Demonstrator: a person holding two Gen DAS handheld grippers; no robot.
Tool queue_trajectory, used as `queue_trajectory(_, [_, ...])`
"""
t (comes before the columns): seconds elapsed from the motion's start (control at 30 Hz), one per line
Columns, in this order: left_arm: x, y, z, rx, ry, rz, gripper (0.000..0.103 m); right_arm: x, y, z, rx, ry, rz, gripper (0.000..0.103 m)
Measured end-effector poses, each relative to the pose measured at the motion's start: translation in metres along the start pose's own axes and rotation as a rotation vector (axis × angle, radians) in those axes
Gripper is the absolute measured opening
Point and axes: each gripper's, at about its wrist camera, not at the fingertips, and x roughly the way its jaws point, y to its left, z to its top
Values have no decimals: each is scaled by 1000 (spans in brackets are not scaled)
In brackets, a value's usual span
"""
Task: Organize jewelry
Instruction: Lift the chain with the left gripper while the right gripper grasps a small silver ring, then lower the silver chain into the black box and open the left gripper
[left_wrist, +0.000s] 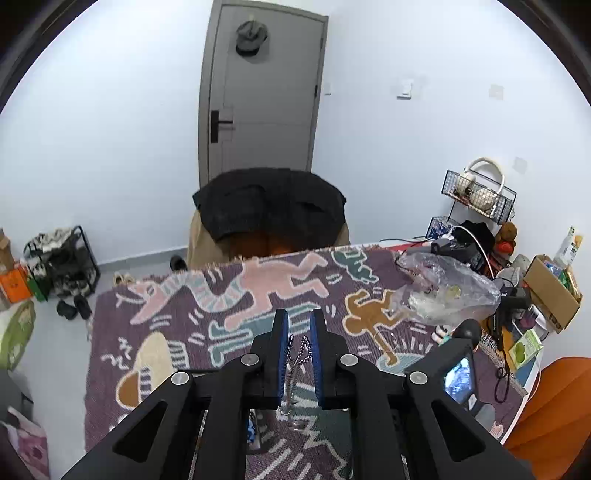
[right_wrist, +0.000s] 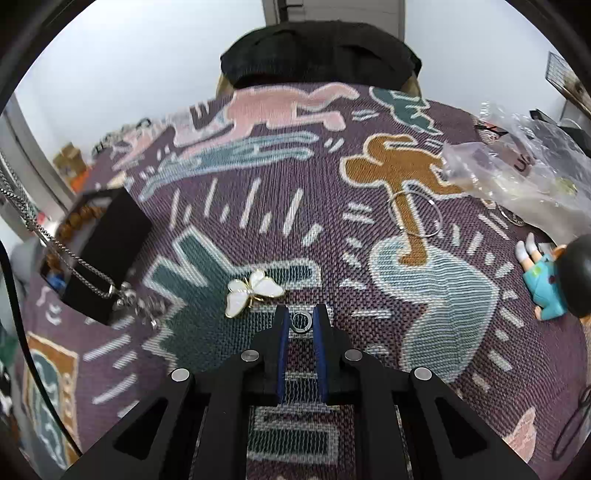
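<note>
While the left gripper (left_wrist: 299, 328) pinches a silver ball chain (left_wrist: 295, 363) hanging between its pads, the right gripper (right_wrist: 300, 320) clamps a small silver ring (right_wrist: 301, 322) at its fingertips on the worktop (right_wrist: 424, 332) — a white-and-gold butterfly brooch (right_wrist: 253, 291) just beside.

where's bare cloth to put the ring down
Free: the cloth between the butterfly brooch and the hoop, and up toward the pink figure. Crowded: the black box with the chain on one side; plastic bag and doll on the other.
</note>
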Motion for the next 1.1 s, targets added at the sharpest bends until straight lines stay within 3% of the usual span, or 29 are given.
queue_trajectory(0.2, [-20, 0, 21, 19, -48, 19, 11, -35, -3, 5, 32, -83, 39, 14])
queue_trajectory(0.23, [-23, 1, 24, 18, -55, 23, 0, -42, -3, 6, 37, -98, 45, 14])
queue_trajectory(0.57, [-68, 14, 63, 22, -154, 72, 0, -89, 1, 12, 46, -201, 88, 14])
queue_trajectory(0.73, [-58, 15, 56, 30, -102, 98, 0, -96, 5, 11, 42, -213, 114, 14])
queue_trajectory(0.87, [-30, 23, 32, 8, -1, 53, 1, -97, 7, 7, 40, -210, 133, 14])
queue_trajectory(0.9, [-22, 25, 25, -2, 29, 39, 4, -96, 8, 6, 40, -208, 137, 14])
queue_trajectory(0.97, [-8, 28, 11, -14, 76, 17, 20, -95, 7, 3, 41, -204, 144, 14])
queue_trajectory(1.03, [2, 28, -4, -21, 98, 10, 67, -92, 6, 1, 47, -198, 147, 14])
queue_trajectory(1.1, [8, 26, -18, -23, 93, 4, 77, -90, 3, -1, 57, -194, 151, 14])
